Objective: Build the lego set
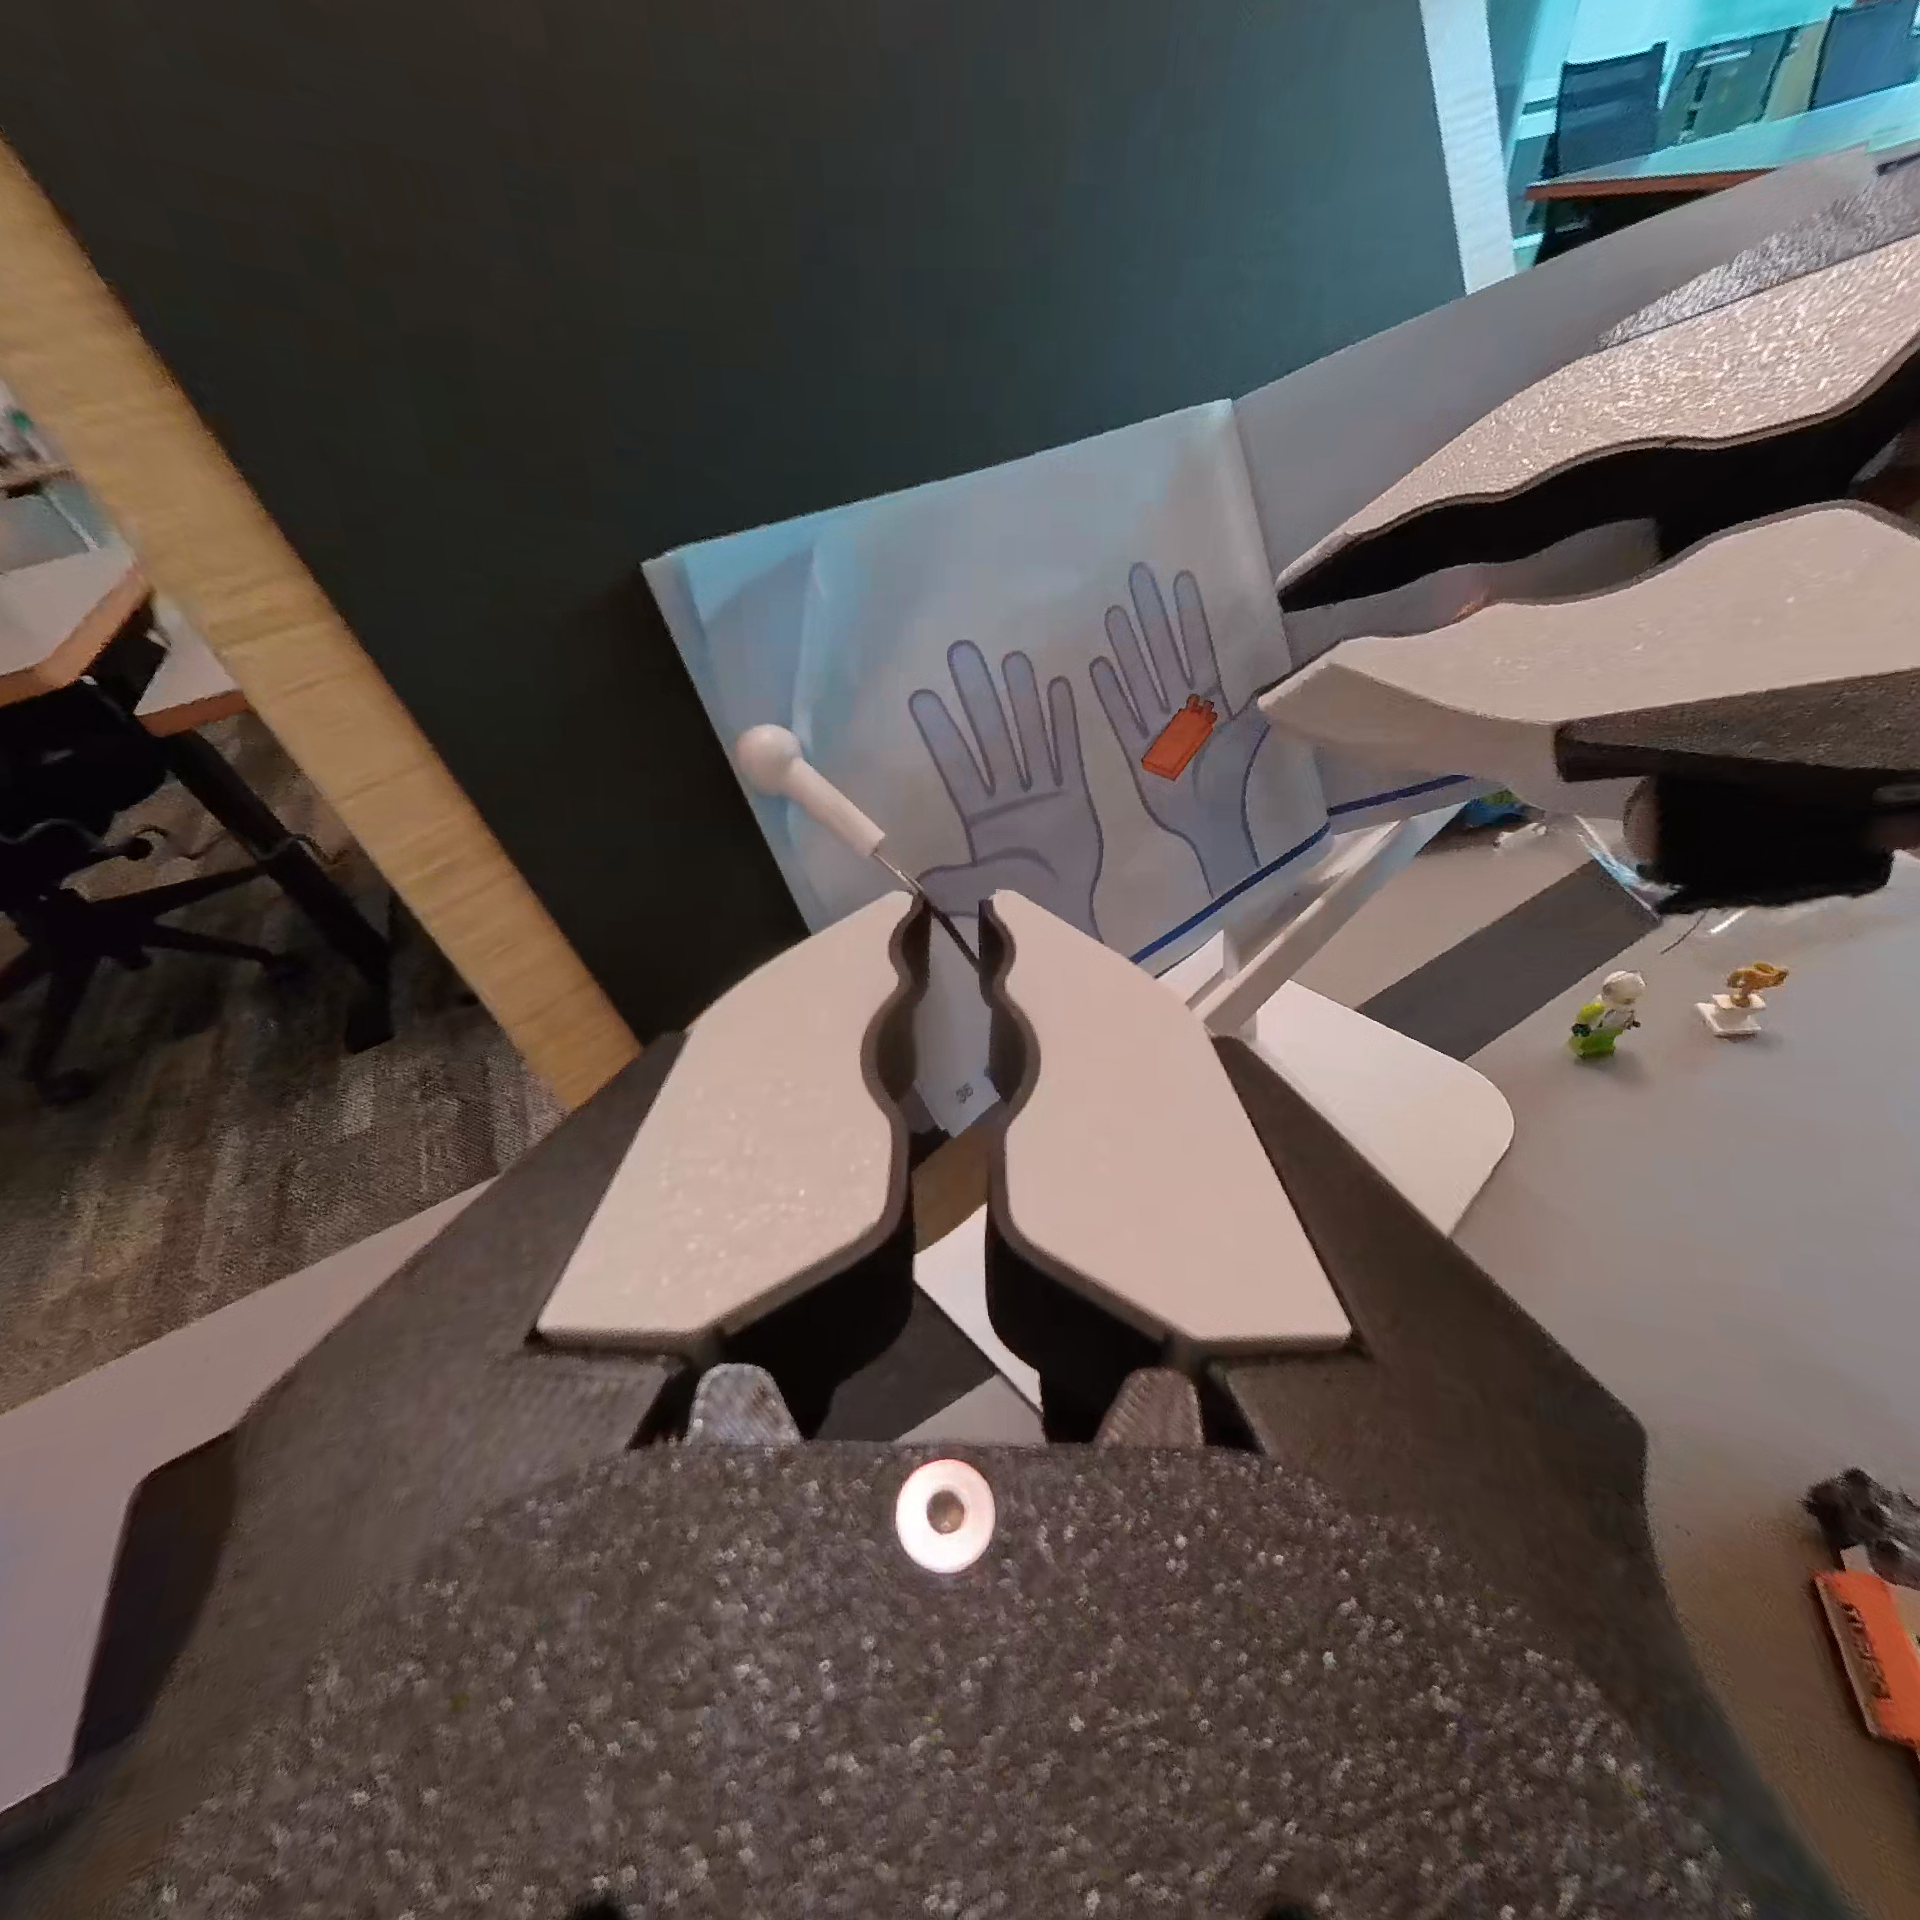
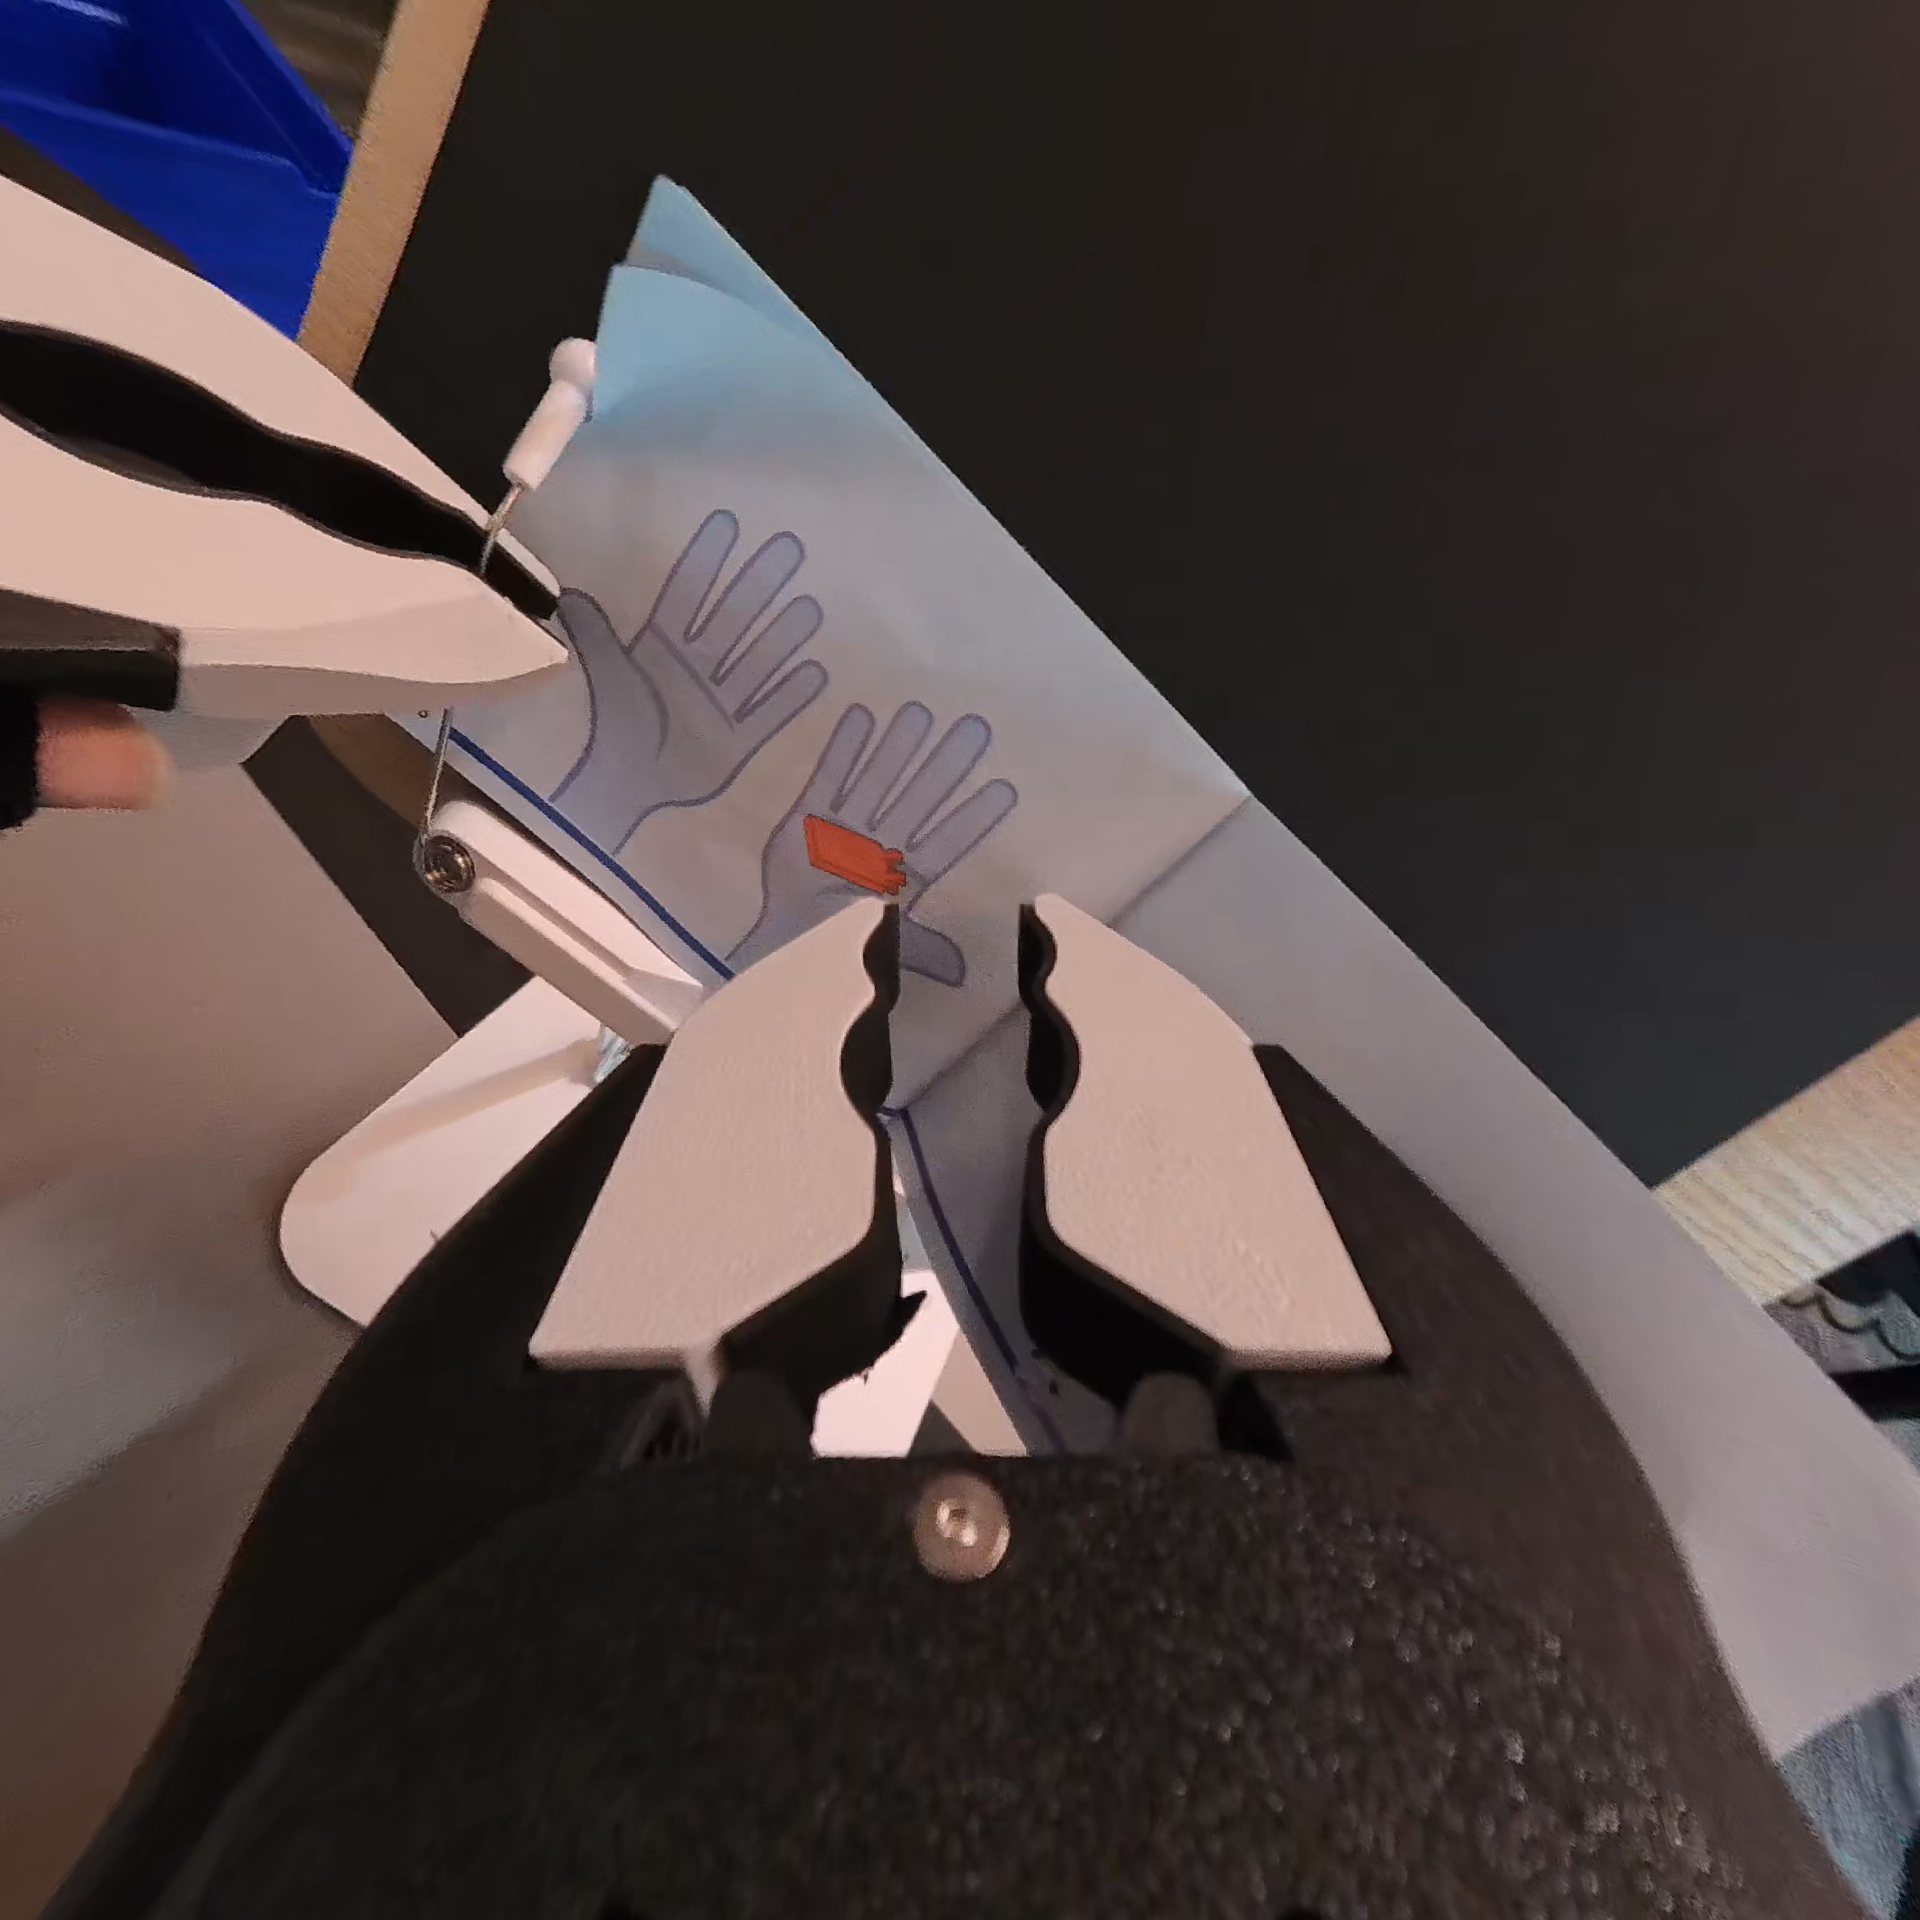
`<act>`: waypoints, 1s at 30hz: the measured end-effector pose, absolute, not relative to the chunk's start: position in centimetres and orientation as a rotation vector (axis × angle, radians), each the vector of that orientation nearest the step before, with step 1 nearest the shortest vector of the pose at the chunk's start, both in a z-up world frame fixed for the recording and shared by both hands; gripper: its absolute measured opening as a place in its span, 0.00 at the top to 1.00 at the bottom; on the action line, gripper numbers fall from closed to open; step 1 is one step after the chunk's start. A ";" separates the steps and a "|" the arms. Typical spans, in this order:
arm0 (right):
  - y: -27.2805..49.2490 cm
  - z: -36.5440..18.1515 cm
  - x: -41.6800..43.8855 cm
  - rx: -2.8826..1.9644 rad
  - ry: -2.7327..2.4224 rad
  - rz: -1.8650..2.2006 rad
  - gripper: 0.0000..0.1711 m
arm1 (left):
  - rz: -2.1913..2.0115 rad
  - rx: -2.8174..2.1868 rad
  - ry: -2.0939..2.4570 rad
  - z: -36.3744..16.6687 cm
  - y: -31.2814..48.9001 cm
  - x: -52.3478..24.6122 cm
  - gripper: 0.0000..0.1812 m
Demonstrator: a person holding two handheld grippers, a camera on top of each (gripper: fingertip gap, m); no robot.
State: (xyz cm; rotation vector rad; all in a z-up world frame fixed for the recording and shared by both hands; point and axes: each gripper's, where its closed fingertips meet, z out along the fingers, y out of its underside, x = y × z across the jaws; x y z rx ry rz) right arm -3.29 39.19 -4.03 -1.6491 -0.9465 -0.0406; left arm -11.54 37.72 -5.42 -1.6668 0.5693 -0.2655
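At the back of the grey surface (image 1: 1683,1247), a pale blue lego instruction booklet (image 1: 1039,582) is being propped open on a white metal stand (image 1: 1403,1101), apparently so the pages can be read while building. The stand's thin wire page holder with a white knobbed tip (image 1: 821,805) is being pinched between the tips of the left hand-held gripper (image 1: 951,920), whose jaws are being held almost closed on the wire. This is probably being done to swing the wire clear of the page. The right hand-held gripper (image 2: 956,914) is being held partly open with nothing in it, close in front of the booklet's lower fold, seemingly ready for a page to be turned. Whether its tips are touching the paper cannot be told.

Well apart on the surface, a small green-and-white lego figure (image 1: 1605,1013) and a tiny tan piece on a white plate (image 1: 1745,997) are being left standing. An orange packet (image 1: 1870,1652) is being cut off by the frame edge, and the rest of the set is out of view.
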 end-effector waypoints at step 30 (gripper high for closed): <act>38.7 -2.0 -10.6 -1.495 -1.132 0.040 0.87 | -0.208 -1.641 0.499 -5.4 38.0 -11.6 0.97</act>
